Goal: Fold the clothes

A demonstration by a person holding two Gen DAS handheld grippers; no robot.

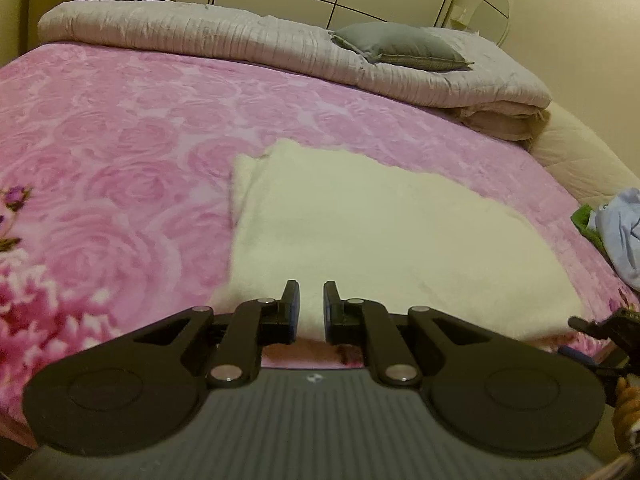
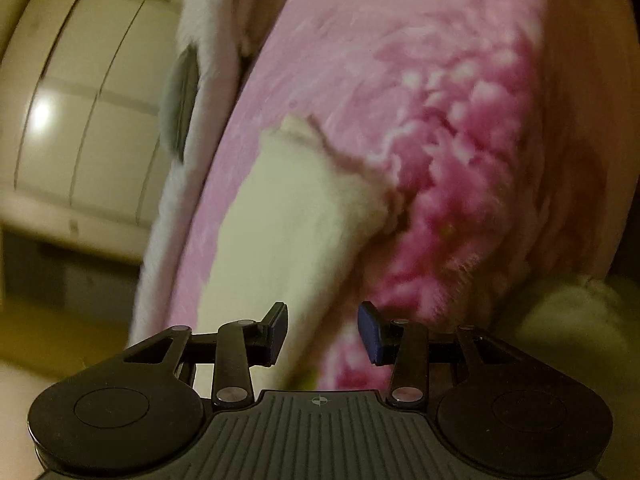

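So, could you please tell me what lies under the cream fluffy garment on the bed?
The cream fluffy garment lies on the pink rose-patterned blanket. Whatever sits beneath its middle is covered and cannot be seen.

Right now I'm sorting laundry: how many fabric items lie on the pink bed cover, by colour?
Cream fluffy folded garment: 1
Grey ribbed folded quilt: 1
Blue-grey square cushion: 1
Light blue crumpled cloth: 1
Green cloth: 1
Total: 5
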